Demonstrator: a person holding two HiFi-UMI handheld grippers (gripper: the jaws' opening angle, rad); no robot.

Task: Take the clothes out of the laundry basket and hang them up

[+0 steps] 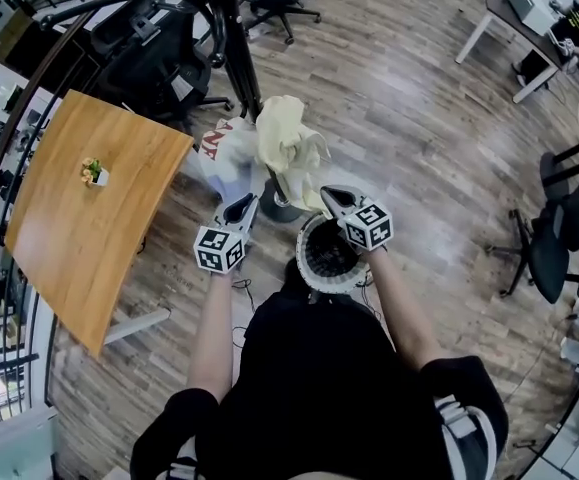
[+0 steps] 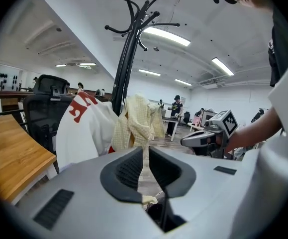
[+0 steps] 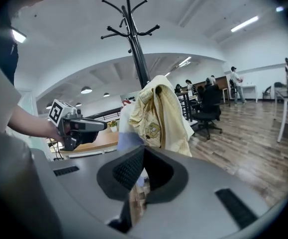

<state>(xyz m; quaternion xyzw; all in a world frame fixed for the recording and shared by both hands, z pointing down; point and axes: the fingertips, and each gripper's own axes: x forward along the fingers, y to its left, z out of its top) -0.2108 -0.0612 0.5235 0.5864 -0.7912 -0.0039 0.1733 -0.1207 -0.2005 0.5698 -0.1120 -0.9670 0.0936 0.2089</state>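
- Clothes: yellow shirt & white top already draped on the coat rack, ahead of and apart from both sets of fingers.
- Laundry basket: just below the grippers; interior dark, contents unclear.
- Step, as we judge it: hanging done for these two. Next we check the basket for more.
- Left gripper, right gripper: fingers closed, gripping nothing.

Operator wore a black top with short sleeves.
Left gripper and right gripper were grey, black-padded — each carried a black-and-white marker cube.
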